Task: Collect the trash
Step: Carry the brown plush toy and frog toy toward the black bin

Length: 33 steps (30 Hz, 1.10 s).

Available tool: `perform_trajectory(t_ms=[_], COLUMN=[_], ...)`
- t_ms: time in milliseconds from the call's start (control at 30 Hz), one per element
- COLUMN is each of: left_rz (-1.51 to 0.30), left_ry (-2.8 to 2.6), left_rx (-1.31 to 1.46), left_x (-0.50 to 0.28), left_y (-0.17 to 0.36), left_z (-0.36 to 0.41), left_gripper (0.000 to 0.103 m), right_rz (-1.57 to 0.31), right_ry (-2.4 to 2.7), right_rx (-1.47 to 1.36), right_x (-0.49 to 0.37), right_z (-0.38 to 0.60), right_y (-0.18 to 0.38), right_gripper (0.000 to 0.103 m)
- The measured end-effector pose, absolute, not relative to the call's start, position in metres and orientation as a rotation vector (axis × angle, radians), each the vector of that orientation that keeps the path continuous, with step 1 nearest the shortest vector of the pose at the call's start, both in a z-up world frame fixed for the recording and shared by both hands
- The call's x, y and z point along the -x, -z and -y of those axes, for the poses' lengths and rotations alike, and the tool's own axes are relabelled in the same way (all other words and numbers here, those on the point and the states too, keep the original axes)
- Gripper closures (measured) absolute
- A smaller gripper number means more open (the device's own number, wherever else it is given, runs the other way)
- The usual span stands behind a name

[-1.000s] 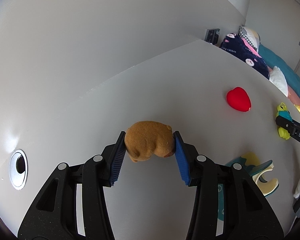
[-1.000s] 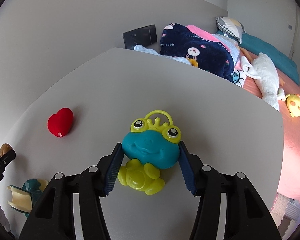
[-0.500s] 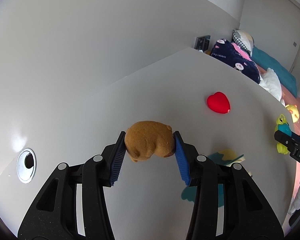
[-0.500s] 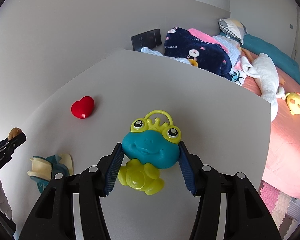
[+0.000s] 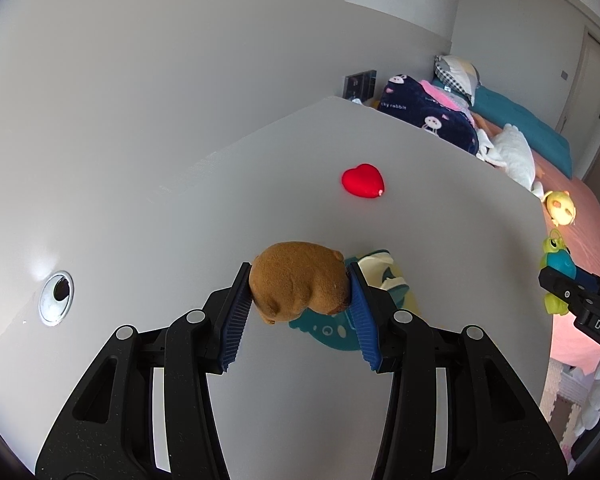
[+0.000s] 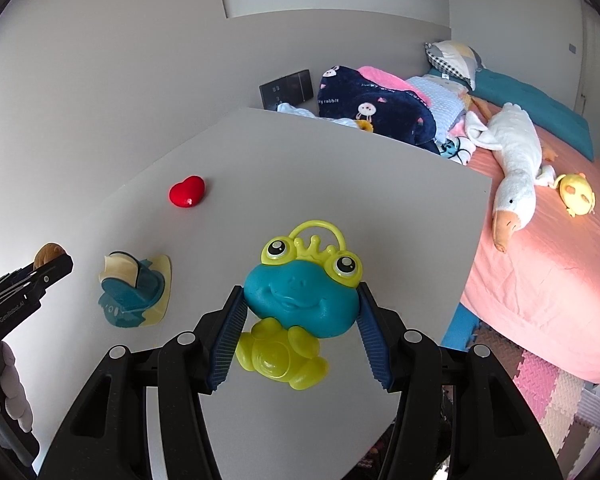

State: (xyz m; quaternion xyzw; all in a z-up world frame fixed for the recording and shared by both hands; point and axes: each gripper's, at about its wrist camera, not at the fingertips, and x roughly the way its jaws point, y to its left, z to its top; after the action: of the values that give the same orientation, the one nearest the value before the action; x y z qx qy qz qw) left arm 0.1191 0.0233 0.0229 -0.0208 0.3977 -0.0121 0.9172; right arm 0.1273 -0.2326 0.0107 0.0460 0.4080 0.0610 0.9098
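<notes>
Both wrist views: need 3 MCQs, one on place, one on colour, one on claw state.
1. Where is the red heart?
A. on the grey table
B. on the bed
C. in a claw

2. The frog toy's face is
A. red
B. teal
C. white

3. The left claw is
A. open and empty
B. shut on the brown plush
C. shut on the heart

Key: 1 A, the heart lies alone on the tabletop; 2 B, teal face above a yellow-green body; 3 B, both blue pads press the plush's sides.

A brown plush animal [image 5: 300, 282] and a teal-and-lime plastic frog [image 6: 300, 300] are each clamped above the table.
</notes>
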Motion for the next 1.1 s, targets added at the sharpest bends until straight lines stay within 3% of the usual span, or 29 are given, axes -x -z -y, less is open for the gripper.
perform_trajectory(t_ms=[1100], left_rz=[-0.817], left_ry=[0.237], left_rx=[-0.054], left_x=[-0.065], left_y=[-0.027], left_z=[0.101], left_gripper=[0.057], right_rz=[-0.809], right_ry=[-0.03], right_rx=[-0.143], right_x=[-0.015], right_z=[0.31], right_y=[-0.018], right_gripper=[0.047])
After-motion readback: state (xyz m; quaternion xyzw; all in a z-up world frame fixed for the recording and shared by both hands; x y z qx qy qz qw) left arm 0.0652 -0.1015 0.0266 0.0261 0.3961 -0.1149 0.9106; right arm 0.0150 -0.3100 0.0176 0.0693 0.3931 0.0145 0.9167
